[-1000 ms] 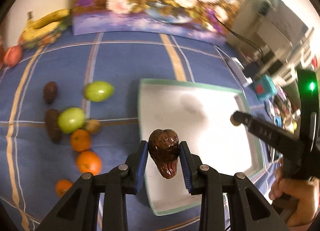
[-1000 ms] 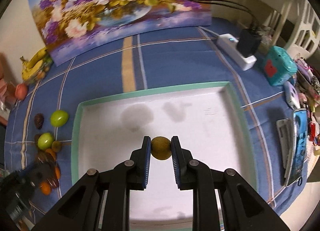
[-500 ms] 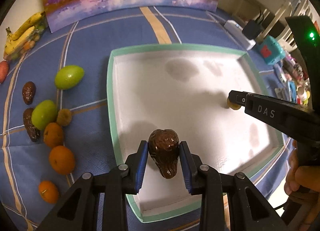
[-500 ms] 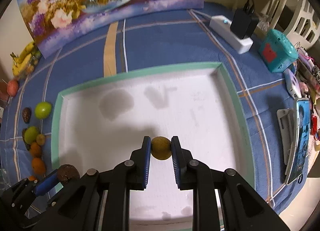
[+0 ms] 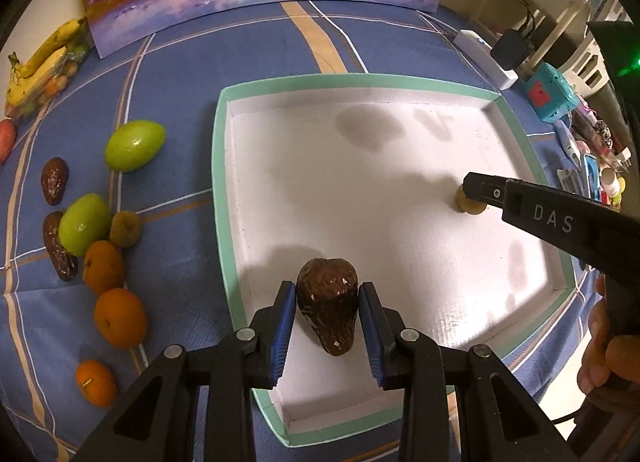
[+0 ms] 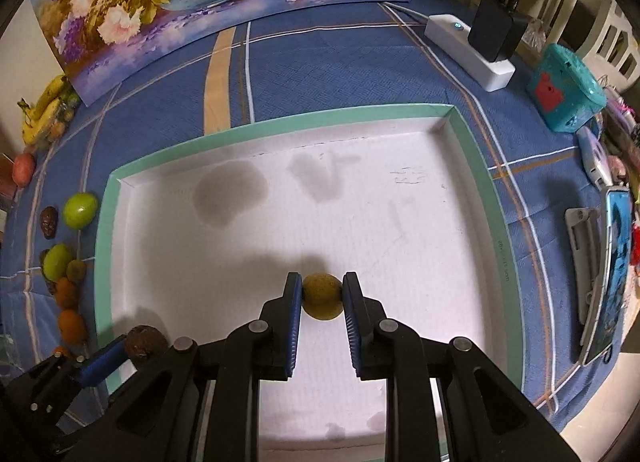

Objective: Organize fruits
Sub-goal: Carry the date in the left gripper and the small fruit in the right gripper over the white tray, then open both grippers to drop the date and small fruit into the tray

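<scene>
My left gripper [image 5: 326, 298] is shut on a dark brown wrinkled fruit [image 5: 328, 308], held over the near left corner of the white tray with a green rim [image 5: 219, 165]. My right gripper [image 6: 321, 294] is shut on a small yellow-brown round fruit [image 6: 322, 298], low over the tray floor [image 6: 360, 221]. The right gripper also shows in the left wrist view [image 5: 468, 193], and the left gripper in the right wrist view [image 6: 132, 346]. Loose fruits lie left of the tray: two green ones [image 5: 134, 145], oranges [image 5: 118, 322], dark brown fruits [image 5: 54, 181].
Blue checked tablecloth [image 5: 180, 73]. A flower painting [image 6: 200, 1] stands at the back. Bananas [image 5: 40, 57] lie at the far left. A white power strip with a black plug [image 6: 476, 45], a teal box [image 6: 564, 89] and a phone [image 6: 612, 278] sit to the right.
Both grippers have moved forward and lower over the tray with their fruits still held. The right gripper's fruit is nearer the tray floor.
</scene>
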A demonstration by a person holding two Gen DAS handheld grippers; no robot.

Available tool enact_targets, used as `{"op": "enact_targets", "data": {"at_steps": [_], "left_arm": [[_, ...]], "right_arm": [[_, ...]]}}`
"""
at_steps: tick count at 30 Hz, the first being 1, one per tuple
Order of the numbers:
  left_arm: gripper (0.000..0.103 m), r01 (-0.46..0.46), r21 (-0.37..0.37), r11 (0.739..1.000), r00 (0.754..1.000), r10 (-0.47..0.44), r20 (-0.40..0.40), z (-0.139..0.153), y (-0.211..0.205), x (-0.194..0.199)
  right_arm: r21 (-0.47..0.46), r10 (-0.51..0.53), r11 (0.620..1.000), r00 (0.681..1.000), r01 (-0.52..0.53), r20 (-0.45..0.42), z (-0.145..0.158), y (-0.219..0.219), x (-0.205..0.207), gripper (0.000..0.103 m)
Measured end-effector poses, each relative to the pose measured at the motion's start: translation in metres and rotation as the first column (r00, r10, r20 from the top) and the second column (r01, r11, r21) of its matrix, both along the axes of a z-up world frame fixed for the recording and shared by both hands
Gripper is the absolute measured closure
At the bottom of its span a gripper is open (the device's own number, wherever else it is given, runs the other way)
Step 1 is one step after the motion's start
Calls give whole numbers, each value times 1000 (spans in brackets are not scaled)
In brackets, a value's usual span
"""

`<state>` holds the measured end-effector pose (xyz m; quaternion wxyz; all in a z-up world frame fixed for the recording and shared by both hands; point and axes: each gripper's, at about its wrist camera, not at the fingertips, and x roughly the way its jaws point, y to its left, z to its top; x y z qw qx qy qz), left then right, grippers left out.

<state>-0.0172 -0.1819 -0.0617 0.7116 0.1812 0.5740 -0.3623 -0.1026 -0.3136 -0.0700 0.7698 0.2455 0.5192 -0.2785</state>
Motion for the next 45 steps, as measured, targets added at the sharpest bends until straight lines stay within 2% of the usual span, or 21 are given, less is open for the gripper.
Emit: {"op": "enact_targets", "data": {"at_steps": [2, 5, 7, 9, 13, 15, 18, 19, 22, 25, 30, 32, 37, 41, 45], "left_arm": [[65, -6, -15, 1000, 1000, 5, -7, 4, -1, 3], [55, -16, -45, 999, 1000, 16, -12, 14, 4, 5], [52, -27, -58, 998, 1000, 27, -3, 20, 8, 6], [37, -57, -60, 997, 998, 57, 6, 26, 13, 10], [24, -181, -24, 983, 983, 182, 35, 29, 37, 29], [12, -248, 0, 969, 968, 247, 48, 29, 50, 41], [2, -326, 12, 945, 943, 325, 69, 28, 71, 58], [1, -354, 10, 935, 933, 352, 77, 30, 80, 63], [0, -426, -11, 905, 901, 425, 84, 34, 104, 77], [0, -483, -32, 875, 871, 484, 82, 37, 125, 87], [0, -574, -66, 816, 813, 578, 72, 42, 163, 102], [0, -609, -83, 789, 785, 615, 73, 45, 180, 107], [0, -666, -100, 739, 734, 674, 88, 48, 213, 120], [0, -691, -112, 714, 709, 700, 86, 48, 231, 126], [0, -693, -135, 708, 708, 704, 60, 47, 241, 124]], "right_arm": [[-21, 4, 1000, 1000, -5, -1, 6, 2, -1, 78], [-33, 8, 999, 1000, -7, 29, 17, 4, -3, 68], [-53, 11, 999, 999, -9, 44, 25, 7, -5, 68], [-71, 14, 997, 998, -11, 53, 32, 10, -6, 66], [-87, 25, 996, 997, -18, 74, 39, 11, -3, 45], [-92, 28, 996, 997, -22, 71, 39, 12, -1, 42], [-99, 31, 995, 998, -26, 57, 37, 16, 1, 38], [-99, 33, 995, 998, -28, 53, 36, 17, 1, 34], [-101, 48, 994, 998, -43, 44, 34, 20, 4, 32], [-113, 63, 992, 997, -58, 38, 32, 25, 8, 24], [-123, 90, 989, 995, -85, 42, 30, 35, 15, 23], [-143, 108, 985, 993, -101, 41, 31, 42, 20, 9], [-160, 152, 978, 985, -137, 86, 36, 62, 35, 8], [-150, 181, 975, 976, -162, 123, 41, 81, 50, 8], [-136, 248, 964, 957, -228, 151, 45, 106, 67, 8]]}}
